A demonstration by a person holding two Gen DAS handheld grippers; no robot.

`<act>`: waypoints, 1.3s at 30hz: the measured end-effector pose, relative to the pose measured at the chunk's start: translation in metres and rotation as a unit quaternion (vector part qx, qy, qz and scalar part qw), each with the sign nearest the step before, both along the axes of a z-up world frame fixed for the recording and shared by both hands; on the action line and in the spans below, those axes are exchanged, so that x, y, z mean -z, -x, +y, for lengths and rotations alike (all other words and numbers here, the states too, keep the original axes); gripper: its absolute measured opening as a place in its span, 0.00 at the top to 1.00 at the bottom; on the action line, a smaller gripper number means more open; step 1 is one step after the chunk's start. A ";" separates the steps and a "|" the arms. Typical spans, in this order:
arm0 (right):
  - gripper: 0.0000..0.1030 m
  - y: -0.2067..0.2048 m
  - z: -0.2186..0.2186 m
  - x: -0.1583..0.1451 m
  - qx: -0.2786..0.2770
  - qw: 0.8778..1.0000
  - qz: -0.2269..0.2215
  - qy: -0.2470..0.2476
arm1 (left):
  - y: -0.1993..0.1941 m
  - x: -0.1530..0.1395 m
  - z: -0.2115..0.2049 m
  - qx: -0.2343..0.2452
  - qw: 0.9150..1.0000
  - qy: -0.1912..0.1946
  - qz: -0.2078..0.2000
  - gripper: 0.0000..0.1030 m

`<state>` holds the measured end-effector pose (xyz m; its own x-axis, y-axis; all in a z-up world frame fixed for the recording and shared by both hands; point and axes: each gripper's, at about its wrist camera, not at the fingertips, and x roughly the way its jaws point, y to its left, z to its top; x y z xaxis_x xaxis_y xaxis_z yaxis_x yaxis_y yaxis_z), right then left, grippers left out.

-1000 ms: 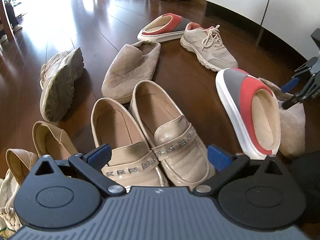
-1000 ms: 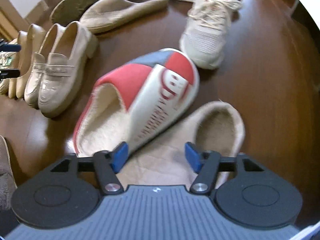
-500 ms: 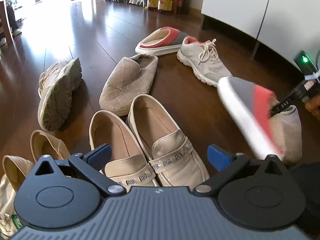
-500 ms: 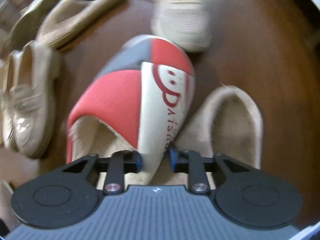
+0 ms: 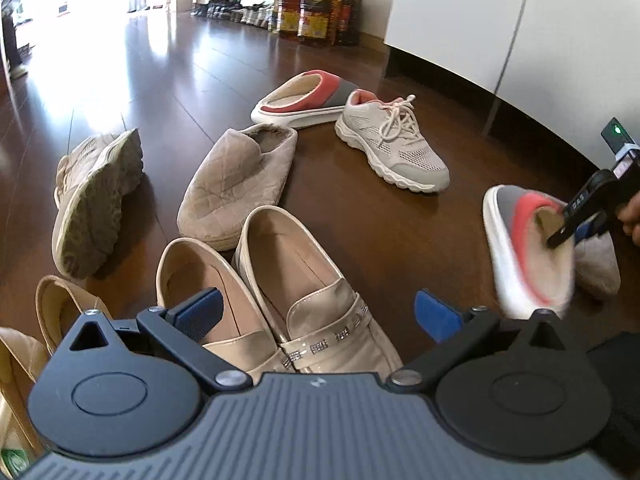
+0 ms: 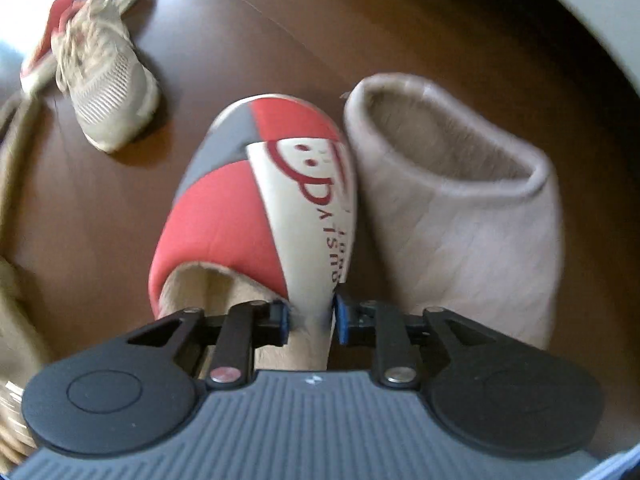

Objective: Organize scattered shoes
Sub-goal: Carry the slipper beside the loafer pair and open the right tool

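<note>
Right wrist view: the right tool (image 6: 310, 318) was clenched on the side wall of a red-and-grey fleece-lined slipper (image 6: 256, 208), tipped on its edge just beside a beige quilted slipper (image 6: 460, 216) on the dark wood floor (image 6: 248, 40). The left tool (image 5: 316, 312) hung released above a pair of beige patent loafers (image 5: 304, 296); the matching red-and-grey slipper (image 5: 300, 98) lay touching a laced sneaker (image 5: 394, 148).
</note>
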<state>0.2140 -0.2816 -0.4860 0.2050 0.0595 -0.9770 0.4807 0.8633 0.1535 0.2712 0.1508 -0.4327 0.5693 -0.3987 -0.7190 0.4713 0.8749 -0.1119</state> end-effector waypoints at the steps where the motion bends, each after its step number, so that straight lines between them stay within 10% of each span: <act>1: 0.73 -0.002 0.008 -0.002 -0.018 1.000 0.000 -0.012 | 0.000 0.000 -0.002 -0.006 1.000 -0.002 -0.001 0.00; 5: 0.66 -0.011 0.041 -0.029 -0.216 0.976 -0.010 0.027 | -0.002 0.002 -0.008 -0.034 0.999 -0.006 0.007 0.00; 9: 0.24 -0.011 0.070 -0.057 -0.432 0.892 -0.052 0.125 | -0.004 0.003 -0.015 -0.050 0.998 -0.015 0.019 0.00; 11: 0.13 -0.014 0.088 -0.055 -0.562 0.795 -0.082 0.213 | -0.005 0.005 -0.017 -0.057 0.998 -0.020 0.025 0.00; 14: 0.16 -0.035 0.113 -0.031 -0.680 0.698 -0.063 0.215 | -0.004 0.009 -0.016 -0.066 0.997 -0.024 0.033 0.00; 16: 0.19 -0.036 0.128 -0.014 -0.759 0.612 -0.050 0.217 | -0.003 0.012 -0.014 -0.076 0.996 -0.029 0.040 0.00; 18: 0.56 -0.037 0.139 0.007 -0.814 0.536 -0.005 0.223 | -0.001 0.013 -0.011 -0.082 0.995 -0.029 0.042 0.00; 19: 0.76 -0.043 0.141 0.012 -0.814 0.540 0.011 0.213 | 0.002 0.014 -0.007 -0.088 0.995 -0.029 0.043 0.00; 21: 0.79 -0.056 0.145 0.022 -0.812 0.550 0.042 0.192 | 0.004 0.016 -0.001 -0.099 0.994 -0.027 0.046 0.00; 24: 0.79 -0.091 0.143 0.015 -0.718 0.681 0.066 0.125 | 0.008 0.018 0.005 -0.111 0.992 -0.020 0.051 0.00; 26: 0.79 -0.130 0.127 0.011 -0.560 0.824 0.080 0.041 | 0.009 0.021 0.006 -0.115 0.992 -0.017 0.055 0.00; 33: 0.78 -0.157 0.120 0.016 -0.378 0.923 0.070 -0.027 | 0.009 0.026 0.002 -0.101 0.992 -0.016 0.067 0.00; 39: 0.77 -0.170 0.135 0.030 -0.256 0.956 0.086 -0.111 | 0.008 0.023 -0.015 -0.066 0.996 -0.034 0.052 0.00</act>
<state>0.3845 -0.1461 -0.5158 -0.0695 0.3197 -0.9450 0.0374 0.9474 0.3178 0.2635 0.1360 -0.4560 0.5349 -0.2730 -0.7996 0.3404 0.9358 -0.0918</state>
